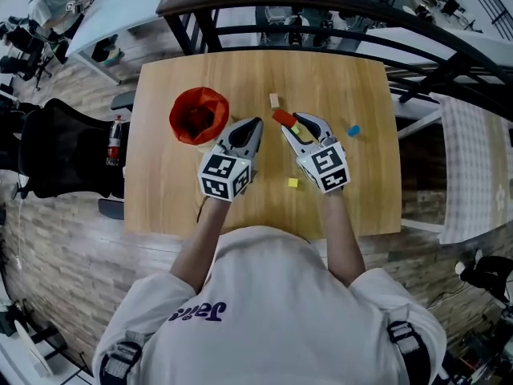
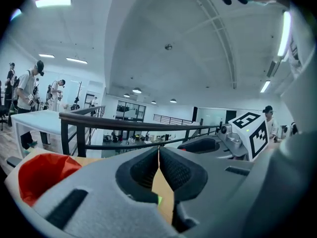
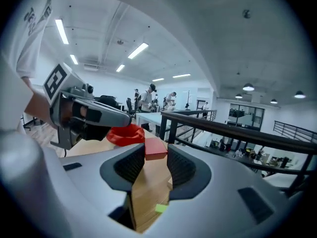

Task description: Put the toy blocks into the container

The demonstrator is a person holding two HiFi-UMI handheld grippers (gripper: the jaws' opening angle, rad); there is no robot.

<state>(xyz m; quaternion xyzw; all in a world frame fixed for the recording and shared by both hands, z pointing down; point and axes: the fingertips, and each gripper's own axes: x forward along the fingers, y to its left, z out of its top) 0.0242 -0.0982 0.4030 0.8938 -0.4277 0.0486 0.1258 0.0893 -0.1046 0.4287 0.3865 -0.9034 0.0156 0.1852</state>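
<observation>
A wooden surface (image 1: 184,191) stands on a plank floor (image 1: 48,247). A black railing (image 1: 321,2) curves past its far edge. Left of the surface is a black chair (image 1: 68,155), with 1 bottle (image 1: 114,143) between them. Beyond the surface's far-left corner stands a white table (image 1: 120,6), with people (image 2: 28,89) beside it.

Purple lettering (image 1: 197,312) on the white shirt (image 1: 272,295), upside down, not legible.
</observation>
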